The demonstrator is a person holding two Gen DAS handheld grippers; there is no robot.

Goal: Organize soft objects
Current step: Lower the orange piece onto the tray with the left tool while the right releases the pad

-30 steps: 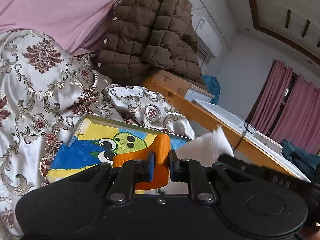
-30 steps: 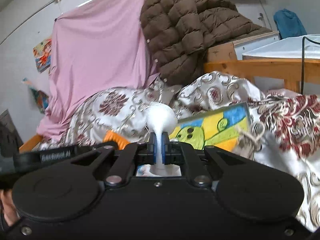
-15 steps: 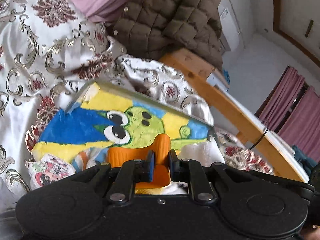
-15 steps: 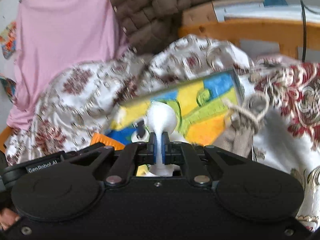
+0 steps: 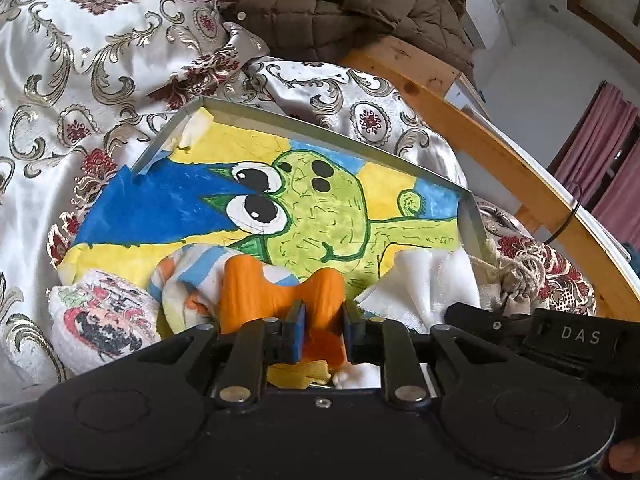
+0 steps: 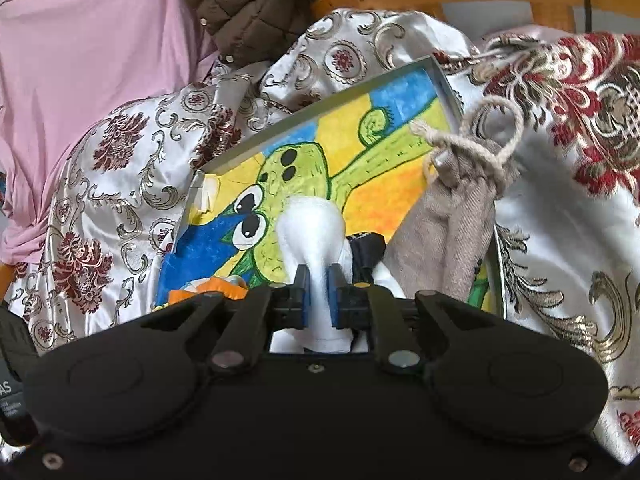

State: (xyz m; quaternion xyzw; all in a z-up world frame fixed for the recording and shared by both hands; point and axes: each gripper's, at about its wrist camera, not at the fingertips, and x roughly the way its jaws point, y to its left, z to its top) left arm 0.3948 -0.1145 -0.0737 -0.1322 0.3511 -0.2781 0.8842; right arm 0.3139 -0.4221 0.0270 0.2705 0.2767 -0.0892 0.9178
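While both grippers hang over the box (image 5: 472, 216), each has a soft item between its jaws.
Left gripper (image 5: 320, 330): jaws have just been opening, narrow gap, orange cloth (image 5: 272, 292) between the pads; I cannot tell if they still press it. Right gripper (image 6: 318, 298): jaws have just been opening, nearly closed, white cloth (image 6: 312, 228) bulging above pads that touch it on both sides. Box lies on the quilt (image 5: 80, 80), cartoon-lined, holding a striped cloth (image 5: 192, 272) and printed cloth (image 5: 100, 320) at its near edge. Drawstring bag (image 6: 452, 216) leans on the box's right rim.
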